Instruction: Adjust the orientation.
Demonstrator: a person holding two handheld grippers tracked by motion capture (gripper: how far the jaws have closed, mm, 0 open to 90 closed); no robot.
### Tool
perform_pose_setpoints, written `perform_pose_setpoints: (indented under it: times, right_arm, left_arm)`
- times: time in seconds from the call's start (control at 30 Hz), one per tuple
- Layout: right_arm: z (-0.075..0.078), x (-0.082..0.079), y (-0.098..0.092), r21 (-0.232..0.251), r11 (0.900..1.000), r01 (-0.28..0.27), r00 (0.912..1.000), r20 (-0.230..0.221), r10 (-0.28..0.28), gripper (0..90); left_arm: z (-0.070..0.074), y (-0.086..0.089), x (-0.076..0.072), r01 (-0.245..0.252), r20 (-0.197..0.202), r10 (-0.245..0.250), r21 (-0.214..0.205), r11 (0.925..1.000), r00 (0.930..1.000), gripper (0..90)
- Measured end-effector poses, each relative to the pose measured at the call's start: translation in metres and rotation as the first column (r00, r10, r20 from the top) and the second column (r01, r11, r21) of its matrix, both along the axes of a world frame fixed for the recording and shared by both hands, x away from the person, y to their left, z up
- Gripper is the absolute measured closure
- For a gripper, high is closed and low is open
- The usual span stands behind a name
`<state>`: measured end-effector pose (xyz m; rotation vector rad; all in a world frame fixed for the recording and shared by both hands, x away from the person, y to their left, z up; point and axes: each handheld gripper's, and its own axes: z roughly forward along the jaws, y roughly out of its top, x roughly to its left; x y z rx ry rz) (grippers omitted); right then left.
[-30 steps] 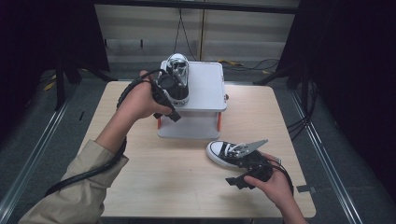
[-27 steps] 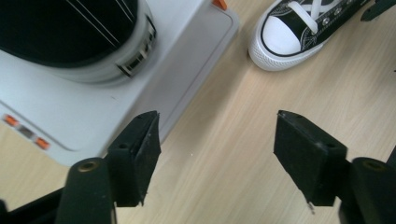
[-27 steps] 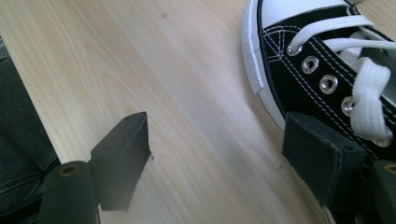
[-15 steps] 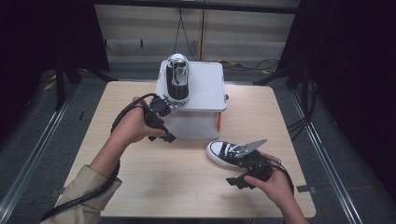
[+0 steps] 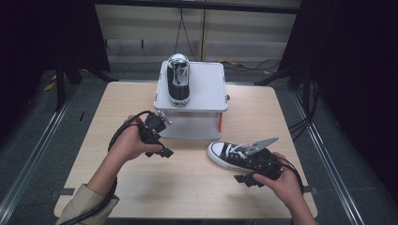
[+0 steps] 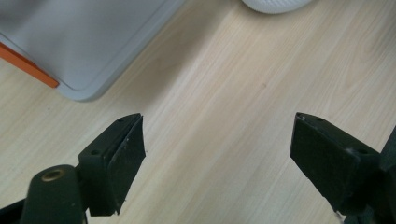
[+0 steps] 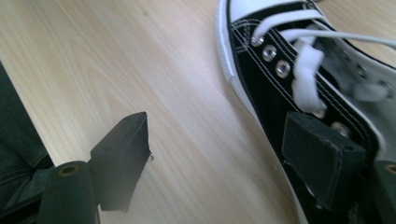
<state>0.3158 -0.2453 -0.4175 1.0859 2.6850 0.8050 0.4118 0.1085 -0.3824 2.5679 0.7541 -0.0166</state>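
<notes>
Pale wood formed the table (image 5: 187,187), on which a light grey case (image 5: 206,84) with an orange latch stood toward the far edge. One black-and-white sneaker (image 5: 178,79) was set on the lid of that case, along its left side, toe cap pointing away from the person. A second black-and-white shoe (image 5: 230,154) lay on the tabletop just in front of the case and to the right, its white toe cap turned left.

The left gripper (image 5: 157,123) was held low over the table, close to the front left corner of the case, with its cable looped behind the hand. Its jaws had just been opening and were seen spread wide in the left gripper view, with nothing between them but bare wood; the rounded corner of the case (image 6: 79,56) and a sliver of white toe cap (image 6: 275,4) were visible beyond them.

The right gripper (image 5: 251,161) was held at the heel end of the shoe on the table. In the right gripper view its jaws stood apart: one pad was placed against the black canvas side of the shoe (image 7: 299,88) near the eyelets and white laces, the other was over bare wood, well clear of the shoe. No squeeze on the shoe was seen.
</notes>
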Motion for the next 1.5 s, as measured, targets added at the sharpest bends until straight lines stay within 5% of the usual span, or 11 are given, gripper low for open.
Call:
perform_pose_setpoints:
  times: [0.37,0.93,1.07,1.27,1.43,1.5]
  right_arm:
    - [0.01,-0.003,-0.02,0.0,0.9994,0.035,0.9992,0.02,-0.035,23.0]
    - [0.017,-0.004,-0.043,-0.139,0.99,-0.02,0.9997,0.008,0.022,16.1]
    - [0.011,0.002,-0.046,-0.208,0.9776,-0.032,0.9994,0.003,0.033,21.7]
    - [-0.003,0.009,-0.045,-0.228,0.9711,-0.071,0.9975,-0.023,0.067,30.9]
    - [-0.011,0.015,-0.045,-0.188,0.9798,-0.07,0.9967,-0.053,0.061,41.6]
    - [-0.017,0.016,-0.043,-0.222,0.9718,-0.08,0.9958,-0.06,0.069,44.9]
  left_arm:
    - [-0.028,0.006,-0.014,-0.005,-0.03,0.005,0.0,1.0,0.9995,18.0]
    - [-0.052,0.009,-0.03,0.014,-0.049,-0.014,-0.004,0.9999,0.9987,18.6]
    - [-0.056,0.011,-0.033,0.014,-0.045,-0.014,-0.005,0.9999,0.9989,18.9]
    - [-0.057,0.016,-0.035,0.003,-0.047,-0.003,-0.004,1.0,0.9989,19.3]
    - [-0.062,0.02,-0.035,0.006,-0.036,-0.006,-0.006,1.0,0.9993,18.7]
    - [-0.064,0.021,-0.035,0.009,-0.033,-0.009,-0.002,1.0,0.9994,18.1]
